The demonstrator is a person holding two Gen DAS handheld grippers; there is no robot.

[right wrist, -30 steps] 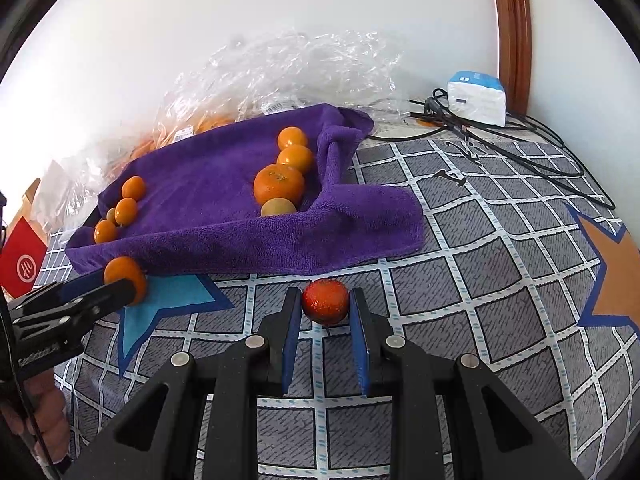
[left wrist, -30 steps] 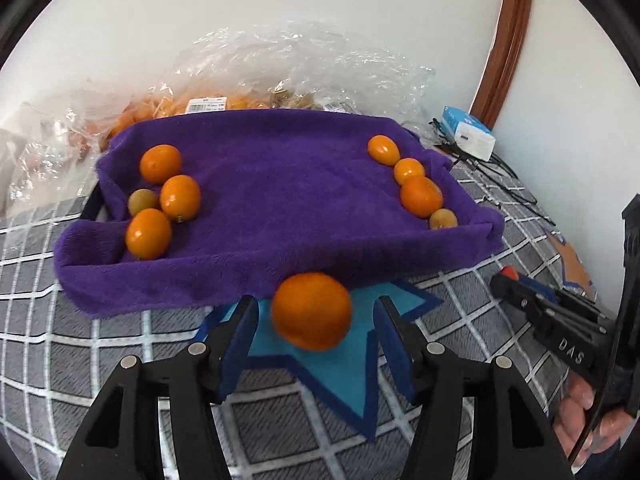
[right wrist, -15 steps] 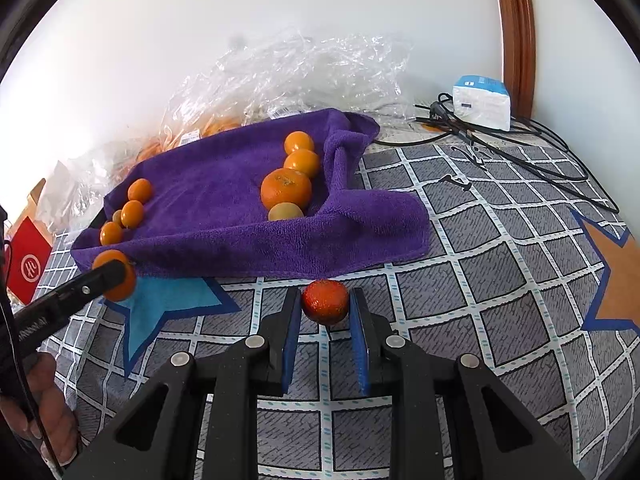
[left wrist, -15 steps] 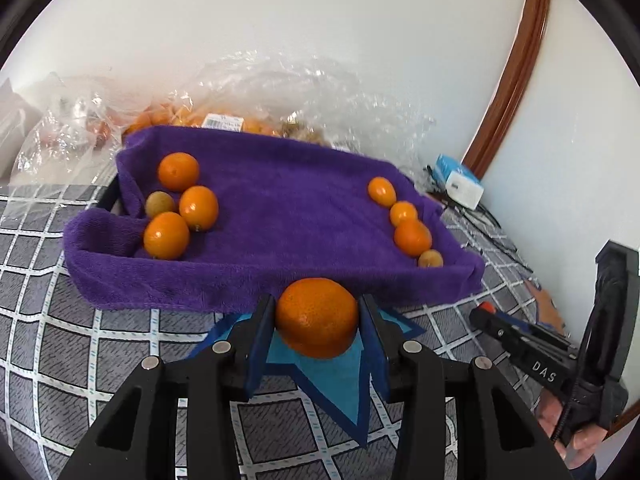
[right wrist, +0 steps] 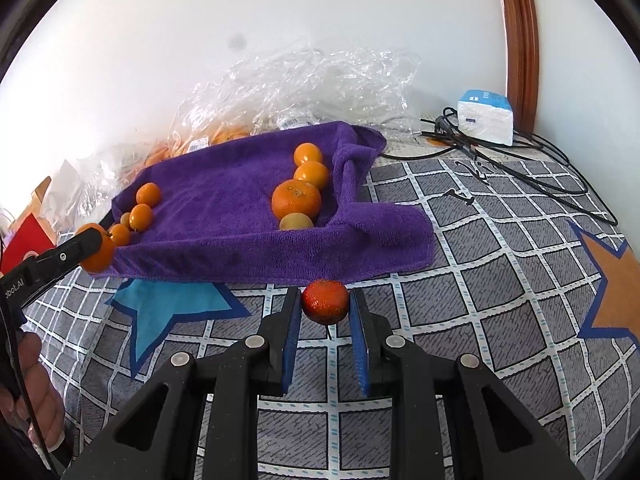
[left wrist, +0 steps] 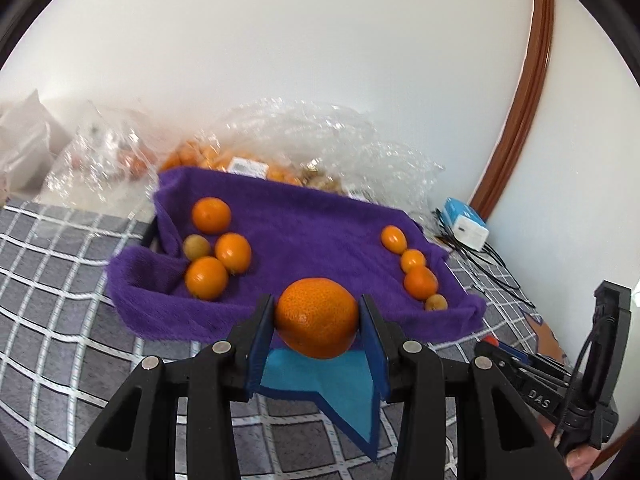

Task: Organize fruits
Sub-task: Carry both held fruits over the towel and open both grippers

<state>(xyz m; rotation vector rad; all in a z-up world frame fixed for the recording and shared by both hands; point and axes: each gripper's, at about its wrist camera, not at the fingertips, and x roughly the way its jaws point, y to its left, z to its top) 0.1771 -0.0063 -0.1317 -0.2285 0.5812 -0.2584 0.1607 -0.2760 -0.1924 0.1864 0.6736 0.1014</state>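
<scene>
My left gripper (left wrist: 317, 318) is shut on a large orange (left wrist: 316, 317), held just in front of the near edge of a tray draped in a purple towel (left wrist: 304, 236). Several oranges and a small brownish fruit lie at the towel's left side (left wrist: 208, 278), several more along its right side (left wrist: 420, 282). My right gripper (right wrist: 325, 307) is shut on a small reddish mandarin (right wrist: 325, 301), low over the patterned cloth before the towel's front edge (right wrist: 280, 256). In the right wrist view the left gripper's orange (right wrist: 96, 254) shows at the left.
Clear plastic bags of fruit (left wrist: 256, 160) sit behind the towel against the wall. A blue and white box (right wrist: 486, 118) and black cables (right wrist: 520, 168) lie at the back right. A person's hand (right wrist: 38, 396) holds the left gripper. The checked cloth has a blue star (right wrist: 168, 308).
The left gripper closed on the large orange, lifted it off the blue star and carried it toward the towel's front edge. The right gripper kept still with its mandarin.
</scene>
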